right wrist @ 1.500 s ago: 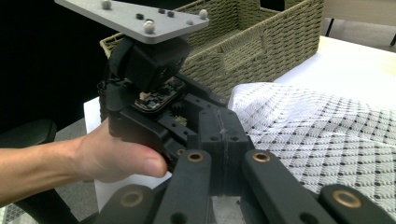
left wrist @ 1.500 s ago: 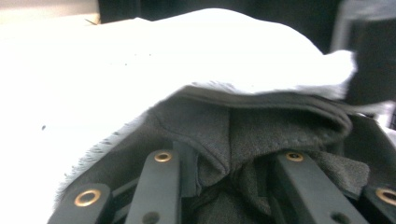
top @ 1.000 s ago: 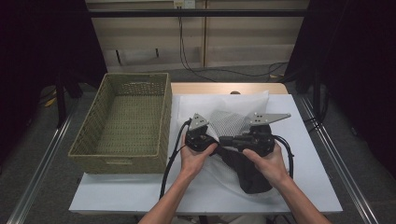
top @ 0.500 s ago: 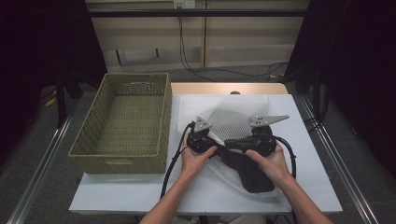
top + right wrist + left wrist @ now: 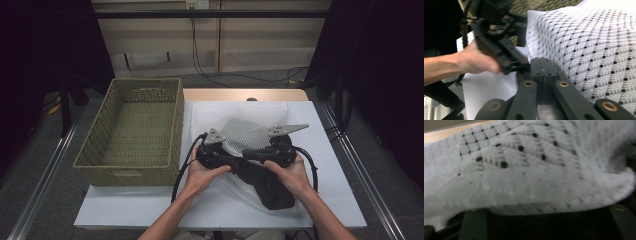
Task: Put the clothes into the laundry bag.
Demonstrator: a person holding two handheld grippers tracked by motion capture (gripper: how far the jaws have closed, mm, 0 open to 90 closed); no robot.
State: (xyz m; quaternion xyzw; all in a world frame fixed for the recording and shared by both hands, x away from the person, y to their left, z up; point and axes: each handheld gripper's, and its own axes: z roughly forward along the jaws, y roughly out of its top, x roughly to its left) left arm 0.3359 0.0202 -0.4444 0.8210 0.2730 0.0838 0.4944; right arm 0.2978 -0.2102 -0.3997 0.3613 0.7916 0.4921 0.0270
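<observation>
Cloth: white mesh cloth (image 5: 245,134) lay mid-table, just right of the wicker basket (image 5: 131,131).
Right gripper (image 5: 541,65): jaws clenched on the cloth's edge.
Left gripper (image 5: 212,150): grip unreadable, cloth draped over it.
Room: bare table (image 5: 330,150) to the right.

The basket (image 5: 131,131) sits at the tabletop's (image 5: 330,175) left; the cloth (image 5: 246,135) lies right of it, between the 2 grippers

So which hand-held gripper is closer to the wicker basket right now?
Left. The left hand-held gripper sits just beside the basket near its right wall, while the right hand-held gripper is farther off, across the white patterned cloth.
</observation>
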